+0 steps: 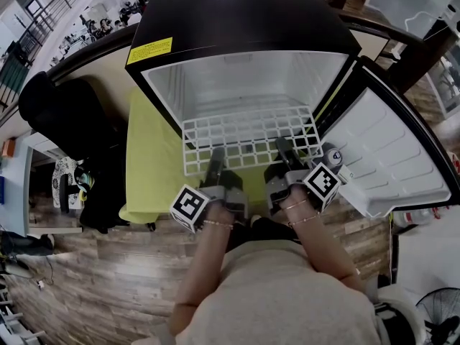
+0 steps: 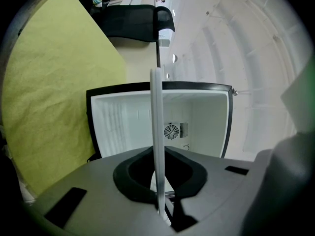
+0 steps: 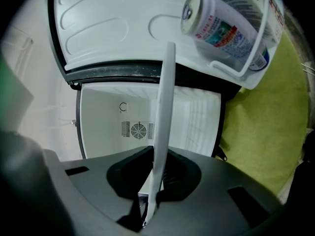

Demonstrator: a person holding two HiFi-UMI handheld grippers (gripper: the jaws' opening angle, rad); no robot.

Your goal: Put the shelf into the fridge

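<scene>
A white wire shelf lies flat at the centre of the head view, its far edge at the mouth of the open black fridge. Just below it, side by side, the left gripper and right gripper each clamp its near edge, jaws narrowed onto the wire. The person's forearms reach up from the bottom of the frame, with both grippers pointing level into the fridge.

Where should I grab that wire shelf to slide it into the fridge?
Its near edge, from the front, one claw each side of centre. The shelf is flat, wide and level; two spaced grips, as left claw and right claw have, prevent tilting.
</scene>
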